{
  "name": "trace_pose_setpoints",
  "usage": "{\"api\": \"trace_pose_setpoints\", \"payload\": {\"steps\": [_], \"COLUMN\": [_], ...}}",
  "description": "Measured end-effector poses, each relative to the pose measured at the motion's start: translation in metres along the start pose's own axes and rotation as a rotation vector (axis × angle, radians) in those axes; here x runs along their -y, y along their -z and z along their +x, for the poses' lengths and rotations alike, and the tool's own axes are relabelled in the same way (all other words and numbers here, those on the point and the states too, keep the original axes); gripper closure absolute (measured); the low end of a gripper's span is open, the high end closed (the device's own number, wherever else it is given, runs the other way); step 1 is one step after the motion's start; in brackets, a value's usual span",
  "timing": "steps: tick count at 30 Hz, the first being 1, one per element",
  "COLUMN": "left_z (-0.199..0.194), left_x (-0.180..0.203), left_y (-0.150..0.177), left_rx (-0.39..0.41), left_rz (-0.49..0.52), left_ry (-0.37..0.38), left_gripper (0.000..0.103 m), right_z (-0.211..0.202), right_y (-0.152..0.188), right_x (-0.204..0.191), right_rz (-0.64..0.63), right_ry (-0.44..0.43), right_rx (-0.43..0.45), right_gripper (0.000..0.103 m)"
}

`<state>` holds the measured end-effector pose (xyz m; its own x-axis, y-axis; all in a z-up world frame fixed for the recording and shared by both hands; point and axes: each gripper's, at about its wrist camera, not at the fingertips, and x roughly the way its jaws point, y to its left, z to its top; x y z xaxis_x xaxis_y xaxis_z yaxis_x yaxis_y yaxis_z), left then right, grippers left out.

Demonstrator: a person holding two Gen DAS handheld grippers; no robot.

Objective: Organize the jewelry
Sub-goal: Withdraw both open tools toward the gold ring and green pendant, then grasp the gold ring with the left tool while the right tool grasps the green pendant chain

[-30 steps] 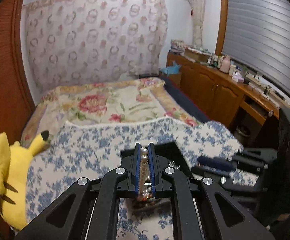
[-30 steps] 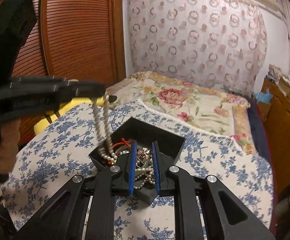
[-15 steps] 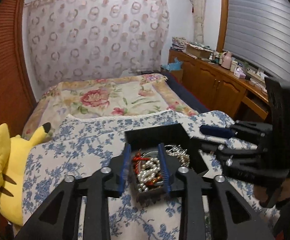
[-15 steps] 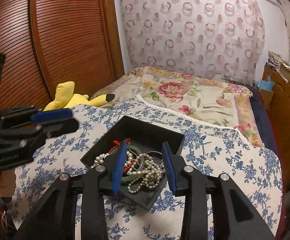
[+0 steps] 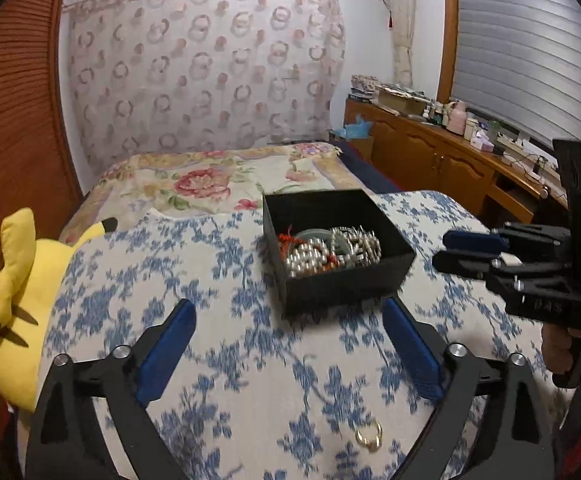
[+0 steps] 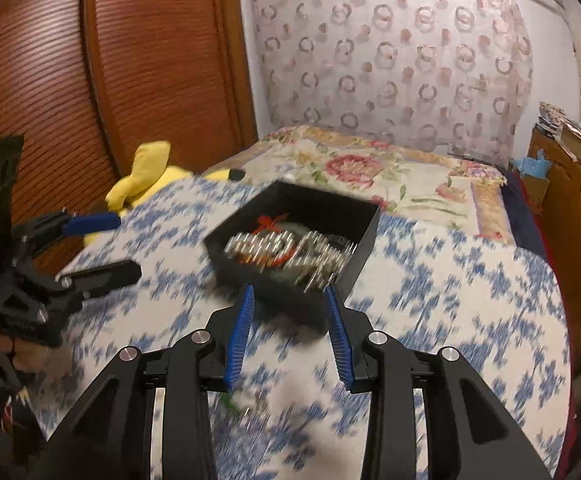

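Two empty grippers held spread over a flowered cloth, with a black box of jewelry beyond them

Nearest, a small gold ring (image 5: pixel 369 437) lies alone on the blue-flowered cloth (image 5: pixel 226 280), between the arms of the left gripper (image 5: pixel 288 316), whose blue-padded fingers stand wide apart and hold nothing. The right gripper (image 6: pixel 288 298) is also spread, less widely, and empty; its view is blurred by motion. Just past both sets of fingertips sits an open black box (image 5: pixel 346 280) on the cloth, heaped with pearl strands (image 5: pixel 310 260), silvery pieces and a bit of red cord, all inside its walls. To the left a yellow plush toy (image 5: pixel 22 280) rests at the cloth's edge. Farther back lie a floral bedspread (image 5: pixel 210 184), a patterned curtain and wooden cabinets
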<state>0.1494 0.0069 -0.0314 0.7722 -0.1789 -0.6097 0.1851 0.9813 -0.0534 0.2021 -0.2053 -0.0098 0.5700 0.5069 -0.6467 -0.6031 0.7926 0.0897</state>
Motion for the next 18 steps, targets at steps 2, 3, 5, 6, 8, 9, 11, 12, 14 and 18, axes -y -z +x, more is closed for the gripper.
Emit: {"api": "trace_pose_setpoints", "payload": {"steps": [2, 3, 5, 6, 8, 9, 11, 12, 14, 18], "left_z": [-0.003, -0.006, -0.008, -0.009, -0.011, -0.011, -0.012, -0.012, -0.013, -0.012], "left_x": [0.001, 0.002, 0.002, 0.002, 0.0, -0.001, -0.003, -0.005, -0.007, -0.008], "left_y": [0.007, 0.013, 0.02, 0.025, 0.032, 0.035, 0.042, 0.045, 0.051, 0.06], "left_rx": [-0.007, -0.011, -0.02, -0.027, -0.035, -0.043, -0.053, -0.057, -0.067, -0.094], "left_rz": [-0.001, 0.005, 0.011, 0.01, 0.001, -0.001, -0.009, -0.015, -0.022, -0.015], "left_ry": [0.009, 0.013, 0.012, 0.01, 0.0, -0.006, -0.009, -0.007, -0.007, -0.006], "left_gripper": [0.008, 0.008, 0.008, 0.008, 0.008, 0.008, 0.008, 0.008, 0.008, 0.008], "right_z": [0.0, 0.001, 0.005, 0.008, 0.013, 0.015, 0.02, 0.021, 0.026, 0.032], "right_y": [0.011, 0.018, 0.027, 0.033, 0.042, 0.046, 0.049, 0.05, 0.052, 0.053], "right_x": [-0.009, -0.015, -0.025, -0.032, -0.04, -0.043, -0.046, -0.046, -0.048, -0.046], "right_rz": [-0.023, -0.036, -0.058, -0.077, -0.102, -0.107, -0.116, -0.12, -0.138, -0.157], "right_ry": [-0.019, -0.035, -0.056, -0.066, -0.083, -0.086, -0.091, -0.089, -0.081, -0.061], "right_rx": [-0.018, -0.035, -0.065, -0.083, -0.111, -0.12, -0.139, -0.146, -0.164, -0.193], "right_gripper": [0.066, 0.068, 0.072, 0.072, 0.078, 0.08, 0.08, 0.08, 0.08, 0.08]}}
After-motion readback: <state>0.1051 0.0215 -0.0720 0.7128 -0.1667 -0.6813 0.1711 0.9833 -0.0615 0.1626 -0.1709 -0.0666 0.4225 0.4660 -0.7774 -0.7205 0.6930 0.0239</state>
